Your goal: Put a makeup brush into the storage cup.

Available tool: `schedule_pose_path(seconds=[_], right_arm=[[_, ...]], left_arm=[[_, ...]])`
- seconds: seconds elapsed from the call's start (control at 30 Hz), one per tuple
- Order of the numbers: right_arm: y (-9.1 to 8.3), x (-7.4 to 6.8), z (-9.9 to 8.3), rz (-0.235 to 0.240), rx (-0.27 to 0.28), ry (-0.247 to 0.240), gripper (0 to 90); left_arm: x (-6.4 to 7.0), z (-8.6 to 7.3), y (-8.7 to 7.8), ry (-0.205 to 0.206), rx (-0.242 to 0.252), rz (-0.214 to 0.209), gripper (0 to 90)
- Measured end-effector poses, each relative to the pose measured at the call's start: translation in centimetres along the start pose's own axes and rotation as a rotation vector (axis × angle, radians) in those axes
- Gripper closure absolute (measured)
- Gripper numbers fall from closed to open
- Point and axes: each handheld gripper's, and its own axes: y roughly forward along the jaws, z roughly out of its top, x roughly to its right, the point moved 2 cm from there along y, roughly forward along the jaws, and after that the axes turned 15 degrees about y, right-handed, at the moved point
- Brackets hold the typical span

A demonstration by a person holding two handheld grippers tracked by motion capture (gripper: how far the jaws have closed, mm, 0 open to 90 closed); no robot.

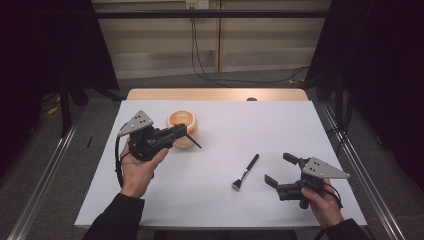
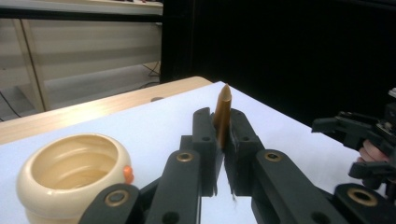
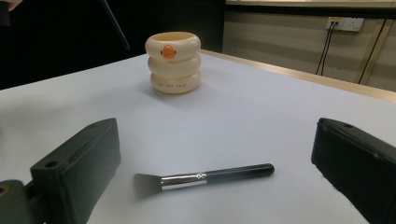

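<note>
- The holder (image 3: 175,62) is cream, with an orange beak-like spot on its top ring.
- The brush (image 3: 205,178) has a black handle, a silver ferrule and dark bristles.
- The surface (image 1: 280,130) is white with a pale wood edge.
- Both tongs (image 2: 223,154) (image 1: 279,170) are black.
- The stick (image 2: 222,114) between the left tongs is brown-orange.

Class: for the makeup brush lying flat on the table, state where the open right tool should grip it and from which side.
Grip the black handle of the makeup brush, not the soft bristles. It lies flat, so come from above with the right tool, jaws across the handle; it is slim, straight and rigid.
</note>
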Motion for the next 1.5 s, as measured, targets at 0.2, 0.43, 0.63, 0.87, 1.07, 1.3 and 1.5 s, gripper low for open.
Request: schedule_pose_path(seconds=[0.2,0.43,0.63,0.87,1.07,1.3,1.5], right_arm=[[0.0,0.0,0.0,0.003,0.0,0.003,0.6],[0.0,0.0,0.1,0.002,0.004,0.0,0.7],[0.0,0.1,0.0,0.004,0.003,-0.001,0.6],[0.0,0.1,0.0,0.004,-0.003,0.001,0.6],[0.0,0.2,0.0,-0.002,0.0,-0.003,1.1],[0.1,0.2,-0.1,0.0,-0.002,0.0,1.1],[0.2,0.1,-0.2,0.0,-0.008,-0.008,1.1]], left_arm=[[-1.2,0.6,-0.1,-0.008,0.004,0.022,84.1],[-1.8,1.7,0.1,0.009,0.005,0.044,84.1],[-2.7,1.6,0.6,0.01,-0.001,0.071,84.1],[-4.1,2.2,0.8,-0.004,0.016,0.095,84.1],[-5.3,2.2,1.2,-0.013,-0.002,0.13,84.1],[-6.7,2.7,1.3,0.003,-0.014,0.188,84.1],[-7.6,2.3,2.1,0.023,-0.051,0.221,84.1]])
